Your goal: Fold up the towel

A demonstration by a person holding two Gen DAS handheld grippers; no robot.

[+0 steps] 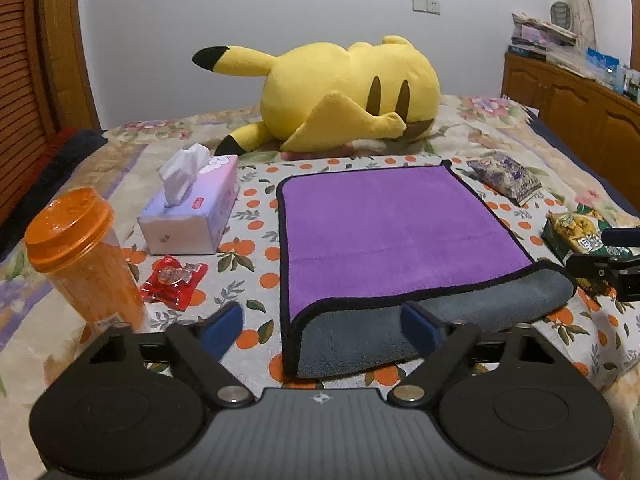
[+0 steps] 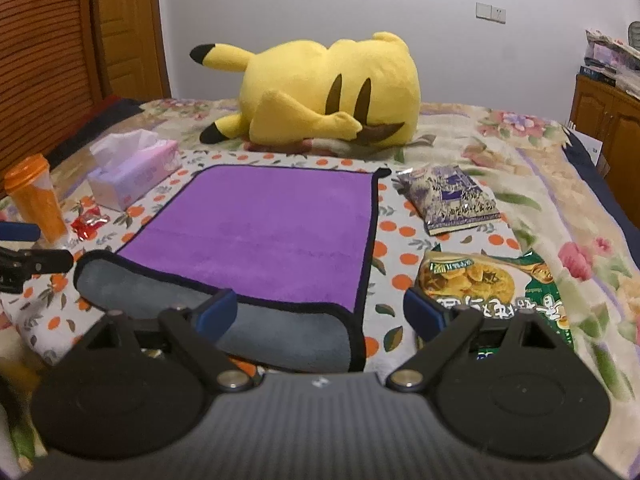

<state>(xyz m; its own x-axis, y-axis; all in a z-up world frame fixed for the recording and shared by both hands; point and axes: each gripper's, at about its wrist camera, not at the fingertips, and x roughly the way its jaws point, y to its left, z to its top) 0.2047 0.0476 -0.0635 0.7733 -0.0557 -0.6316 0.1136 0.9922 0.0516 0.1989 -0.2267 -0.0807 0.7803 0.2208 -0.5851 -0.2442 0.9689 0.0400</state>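
A purple towel with black trim and a grey underside lies on the orange-print cloth on the bed, its near part showing the grey side. It also shows in the right wrist view. My left gripper is open and empty, hovering at the towel's near left corner. My right gripper is open and empty at the towel's near right corner. The right gripper shows at the right edge of the left wrist view; the left gripper shows at the left edge of the right wrist view.
An orange bottle, a tissue box and a red packet lie left of the towel. Two snack bags lie to its right. A yellow plush toy lies behind. A wooden cabinet stands at right.
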